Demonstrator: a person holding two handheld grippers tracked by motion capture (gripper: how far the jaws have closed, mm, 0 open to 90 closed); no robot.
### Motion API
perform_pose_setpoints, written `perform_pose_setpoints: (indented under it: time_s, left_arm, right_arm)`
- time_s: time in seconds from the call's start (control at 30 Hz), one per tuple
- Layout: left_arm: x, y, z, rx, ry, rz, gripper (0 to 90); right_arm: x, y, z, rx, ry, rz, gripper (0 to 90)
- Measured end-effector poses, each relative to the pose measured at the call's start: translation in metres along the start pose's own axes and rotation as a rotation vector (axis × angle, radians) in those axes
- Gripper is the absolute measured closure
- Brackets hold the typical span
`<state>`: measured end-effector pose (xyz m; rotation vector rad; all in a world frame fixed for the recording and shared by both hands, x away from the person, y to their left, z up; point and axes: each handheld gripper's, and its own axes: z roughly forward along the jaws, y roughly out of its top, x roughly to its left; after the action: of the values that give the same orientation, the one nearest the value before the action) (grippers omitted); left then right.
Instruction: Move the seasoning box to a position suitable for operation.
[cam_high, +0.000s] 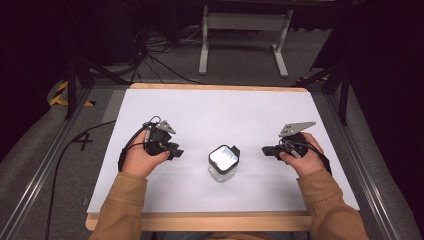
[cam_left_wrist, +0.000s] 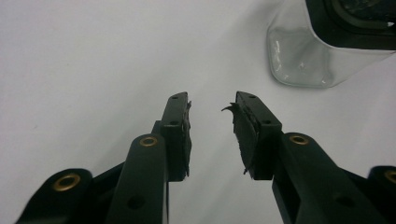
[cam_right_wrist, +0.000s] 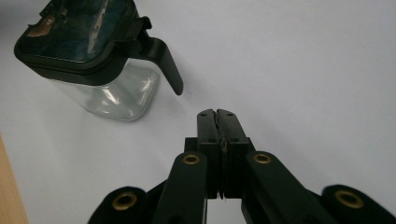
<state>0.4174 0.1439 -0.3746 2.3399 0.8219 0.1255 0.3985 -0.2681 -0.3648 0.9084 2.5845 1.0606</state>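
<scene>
Jar upright between your grippers — right gripper nearer | left gripper parted, empty | right pressed closed, empty

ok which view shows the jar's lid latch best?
The right gripper view: the black latch hangs off the lid of the clear jar, seen side-on and sharp. The high view shows the jar whole but small, the latch a dark nub. The left gripper view crops it to a lower corner.

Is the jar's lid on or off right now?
On. The black lid sits seated on the clear jar, its latch tab hanging down one side; the jar stands upright on the table.
</scene>
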Motion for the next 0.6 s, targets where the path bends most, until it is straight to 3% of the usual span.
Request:
perform_pose_setpoints:
  time_s: [0.27, 0.6]
  left_arm:
    - [-0.003, 0.002, 0.002, -0.02, -0.047, 0.003, 76.2]
    - [-0.014, 0.009, 0.021, 0.018, -0.093, 0.032, 83.5]
  right_arm:
    - [0.01, 0.003, 0.008, 0.02, 0.05, -0.034, 90.0]
    - [0.033, 0.005, 0.035, 0.062, 0.122, -0.099, 90.0]
